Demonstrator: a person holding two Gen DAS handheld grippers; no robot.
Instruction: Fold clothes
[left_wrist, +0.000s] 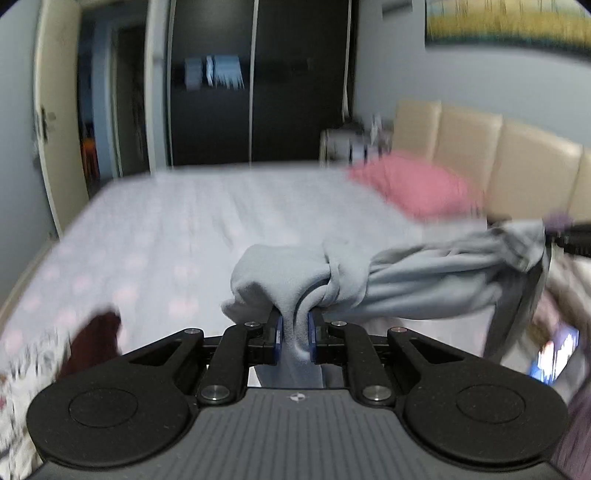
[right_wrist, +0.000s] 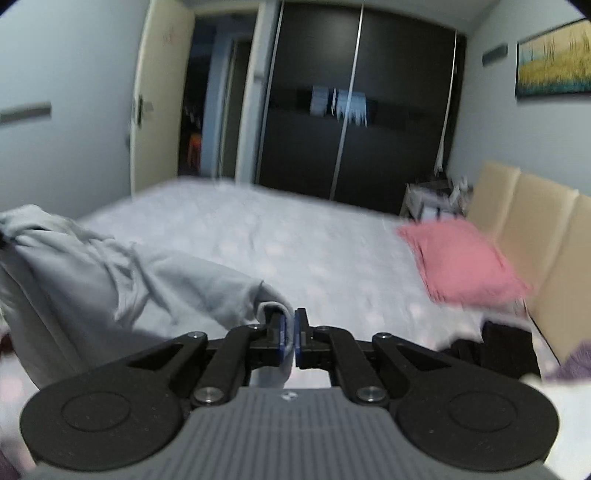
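In the left wrist view, our left gripper (left_wrist: 294, 332) is clamped on a bunch of the grey garment (left_wrist: 406, 280), lifted above the bed (left_wrist: 184, 229). In the right wrist view, our right gripper (right_wrist: 292, 338) pinches its other end (right_wrist: 184, 284) over the bed's near edge.

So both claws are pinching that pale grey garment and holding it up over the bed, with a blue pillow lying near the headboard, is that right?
Nearly. The pillow is pink, not blue; the right wrist view shows it clearly beside the cream headboard. The rest holds: the left claw and the right claw are each shut on the pale grey garment, held above the bed.
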